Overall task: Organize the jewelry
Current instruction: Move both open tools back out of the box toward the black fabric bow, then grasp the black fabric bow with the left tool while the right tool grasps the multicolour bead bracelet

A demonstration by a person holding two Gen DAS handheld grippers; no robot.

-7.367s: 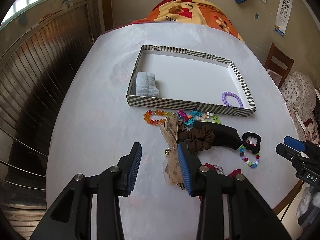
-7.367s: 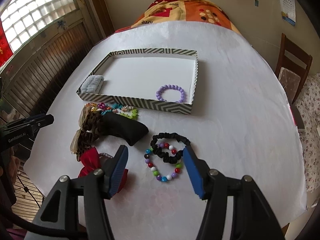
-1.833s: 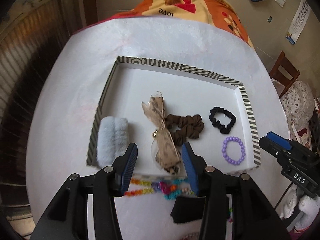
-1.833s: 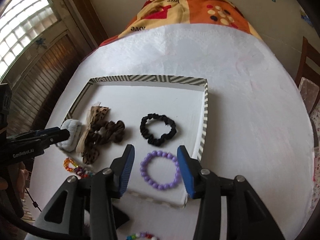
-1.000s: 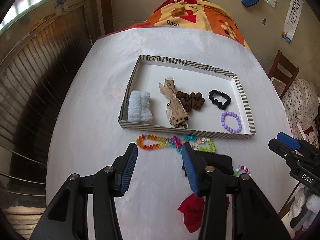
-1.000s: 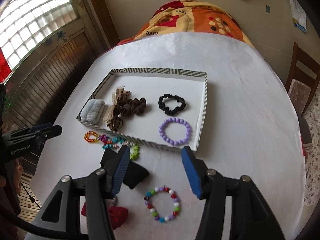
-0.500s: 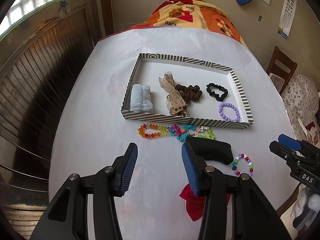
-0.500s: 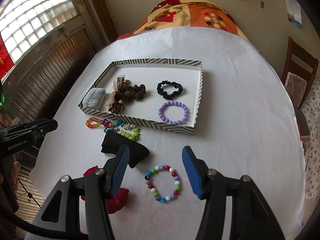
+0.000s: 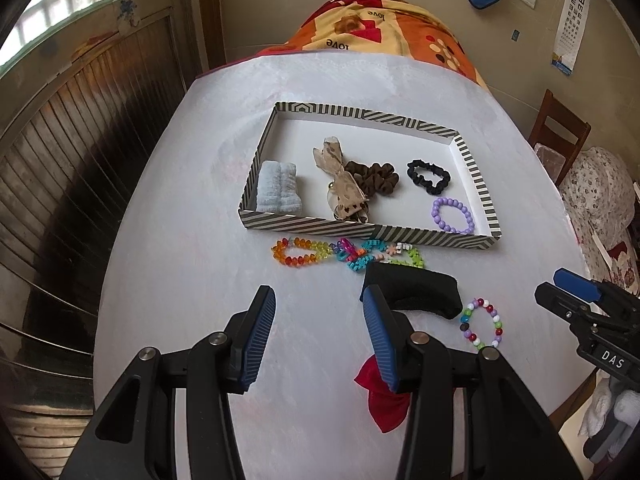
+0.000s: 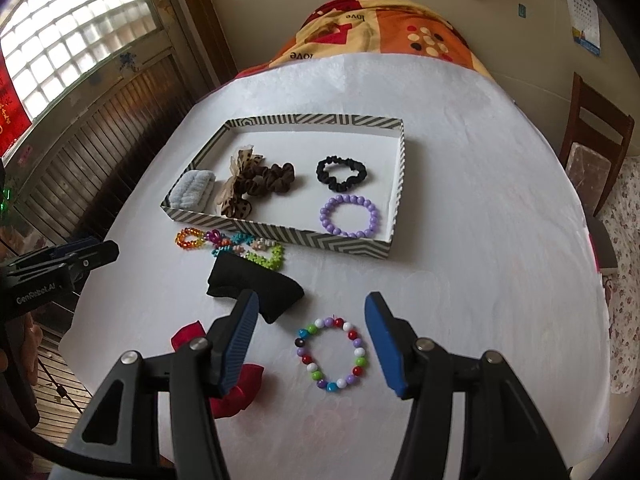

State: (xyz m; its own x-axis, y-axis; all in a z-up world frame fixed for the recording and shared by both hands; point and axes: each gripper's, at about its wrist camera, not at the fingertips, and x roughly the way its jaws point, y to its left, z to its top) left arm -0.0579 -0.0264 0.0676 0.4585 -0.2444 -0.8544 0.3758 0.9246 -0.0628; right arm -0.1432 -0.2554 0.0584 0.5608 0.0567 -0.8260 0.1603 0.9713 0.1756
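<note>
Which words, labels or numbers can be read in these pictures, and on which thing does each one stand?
"DAS": on the right claw's body.
"GenRobot.AI": on the left claw's body.
"love": upside down on the orange blanket, twice.
Eye chart: only a large "E" reads; the other rows are too small.
Wall calendar: too small to read.
</note>
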